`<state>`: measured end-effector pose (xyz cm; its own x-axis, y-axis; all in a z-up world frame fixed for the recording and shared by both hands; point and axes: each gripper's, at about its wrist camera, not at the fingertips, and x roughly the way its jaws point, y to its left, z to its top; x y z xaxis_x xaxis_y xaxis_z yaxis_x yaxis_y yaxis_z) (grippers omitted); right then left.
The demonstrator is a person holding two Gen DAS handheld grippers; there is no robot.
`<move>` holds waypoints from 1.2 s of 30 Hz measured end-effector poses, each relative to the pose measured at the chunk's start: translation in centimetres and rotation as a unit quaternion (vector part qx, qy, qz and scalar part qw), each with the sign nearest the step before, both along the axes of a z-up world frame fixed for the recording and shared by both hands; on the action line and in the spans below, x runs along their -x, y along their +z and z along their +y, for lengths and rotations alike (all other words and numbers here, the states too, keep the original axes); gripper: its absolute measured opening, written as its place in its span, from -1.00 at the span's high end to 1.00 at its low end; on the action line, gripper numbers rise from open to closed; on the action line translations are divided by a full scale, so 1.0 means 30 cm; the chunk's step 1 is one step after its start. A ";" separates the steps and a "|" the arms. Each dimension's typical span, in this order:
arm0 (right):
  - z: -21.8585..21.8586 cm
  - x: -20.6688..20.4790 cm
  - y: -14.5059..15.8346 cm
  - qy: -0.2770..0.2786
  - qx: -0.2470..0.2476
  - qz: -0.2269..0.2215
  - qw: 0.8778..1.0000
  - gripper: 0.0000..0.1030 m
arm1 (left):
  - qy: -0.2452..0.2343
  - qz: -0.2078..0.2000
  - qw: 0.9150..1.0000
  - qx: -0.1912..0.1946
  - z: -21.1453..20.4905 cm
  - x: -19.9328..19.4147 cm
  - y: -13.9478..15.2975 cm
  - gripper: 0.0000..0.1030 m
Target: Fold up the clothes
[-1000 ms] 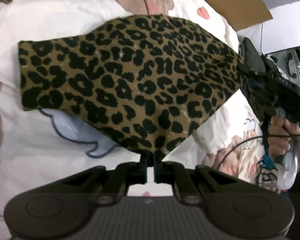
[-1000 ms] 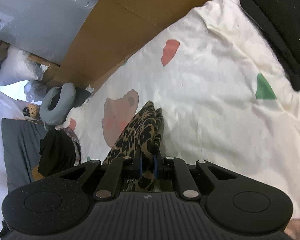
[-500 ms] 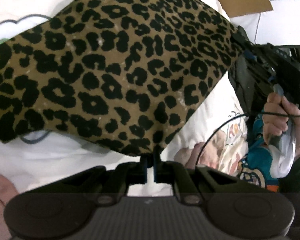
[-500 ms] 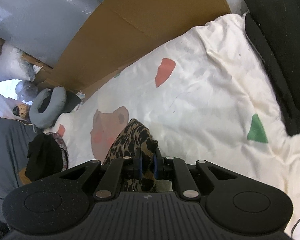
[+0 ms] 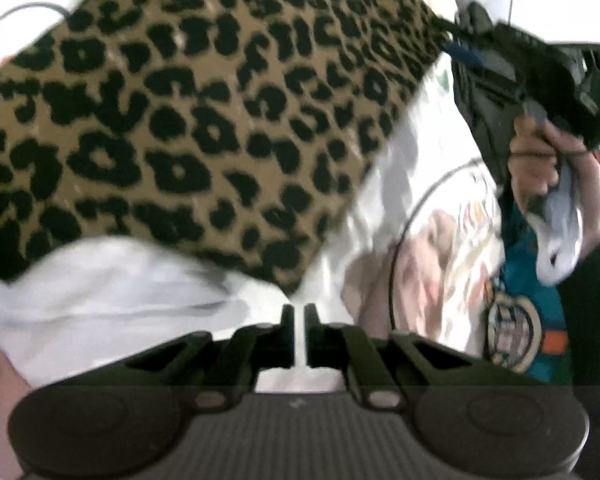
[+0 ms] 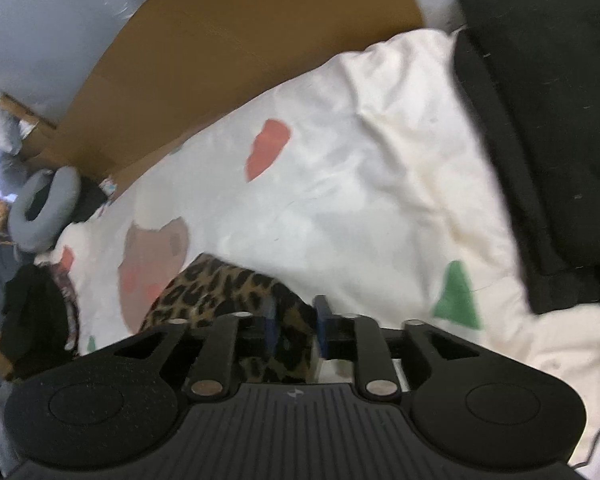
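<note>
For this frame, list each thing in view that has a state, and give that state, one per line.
leopard-print garment: spread over the bedsheet, one corner between the right gripper's fingers.
left gripper: shut, nothing between its fingertips; garment corner just beyond them.
right gripper: jaws opening, leopard fabric between them, pads apart from it.
bedsheet: rumpled, lying flat.
black clothes: stacked at the bed's edge.
neck pillow: lying beside the bed.

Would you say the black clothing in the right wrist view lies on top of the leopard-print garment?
No, the black clothing lies apart at the bedsheet's far edge, away from the leopard-print garment.
</note>
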<state>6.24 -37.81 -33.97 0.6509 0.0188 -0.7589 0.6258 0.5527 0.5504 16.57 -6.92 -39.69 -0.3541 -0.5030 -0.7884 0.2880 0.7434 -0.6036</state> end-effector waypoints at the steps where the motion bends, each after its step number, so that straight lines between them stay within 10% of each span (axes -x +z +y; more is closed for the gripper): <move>1: -0.004 0.010 0.002 -0.002 -0.002 0.000 1.000 0.42 | -0.011 -0.005 1.000 0.001 -0.005 0.009 0.014 0.95; 16: 0.084 0.125 -0.016 -0.007 -0.066 0.000 0.998 0.02 | -0.021 -0.212 0.977 0.005 -0.028 -0.197 0.229 0.18; 36: 0.259 0.136 -0.071 -0.003 -0.114 0.004 0.993 -0.24 | -0.022 -0.312 0.950 0.007 -0.040 -0.447 0.179 -0.29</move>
